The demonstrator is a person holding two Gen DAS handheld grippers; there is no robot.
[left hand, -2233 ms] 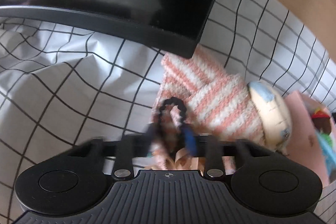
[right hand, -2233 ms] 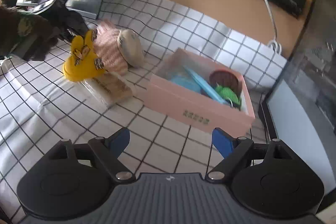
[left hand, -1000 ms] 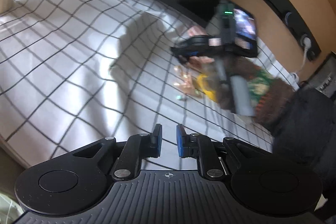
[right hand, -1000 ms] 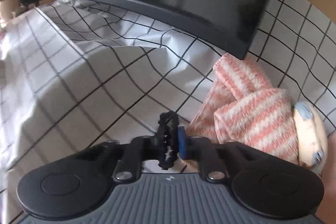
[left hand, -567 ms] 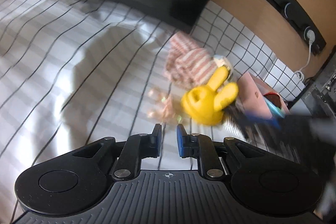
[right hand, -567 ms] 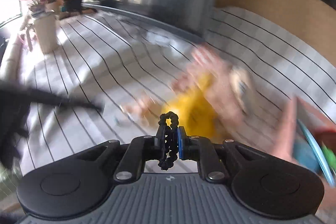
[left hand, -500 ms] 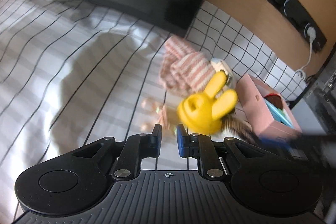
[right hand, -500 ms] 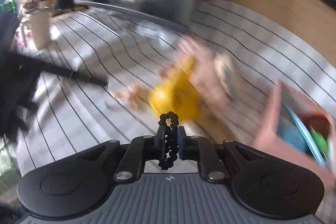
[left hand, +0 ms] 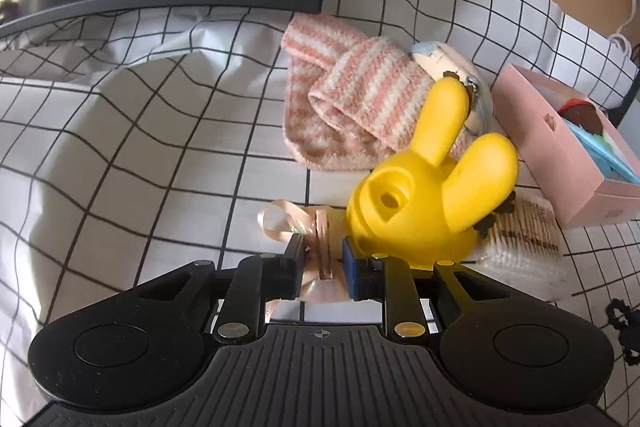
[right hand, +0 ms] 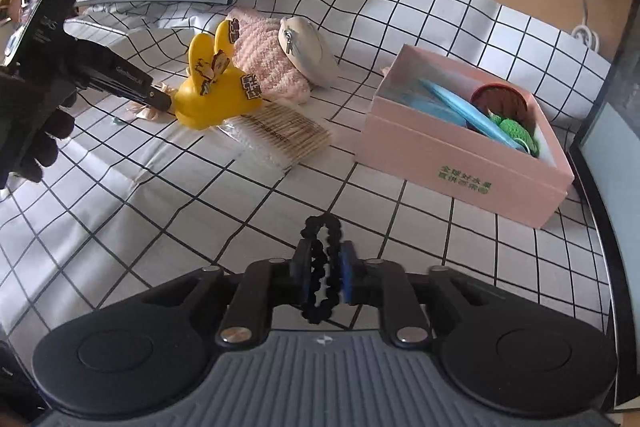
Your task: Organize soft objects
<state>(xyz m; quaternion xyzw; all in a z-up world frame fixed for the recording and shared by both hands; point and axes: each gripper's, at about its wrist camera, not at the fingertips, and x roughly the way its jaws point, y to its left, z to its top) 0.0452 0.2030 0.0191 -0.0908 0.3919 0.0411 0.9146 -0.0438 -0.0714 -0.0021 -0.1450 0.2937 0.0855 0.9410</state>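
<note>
The right tongs [right hand: 325, 281], just opening around the black hair tie [right hand: 322, 267], could drop it short of the pink box [right hand: 472, 151], while the left tongs [left hand: 323, 263] spread over the ribbon bow [left hand: 308, 227].

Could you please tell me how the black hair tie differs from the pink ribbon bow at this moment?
The black hair tie is a dark, bumpy closed loop; the pink ribbon bow is pale, flat satin with open loops. The hair tie stands upright between the right gripper pads, clear of the cloth; the bow lies on the checked cloth between the left gripper pads. Both are small, soft hair accessories.
</note>
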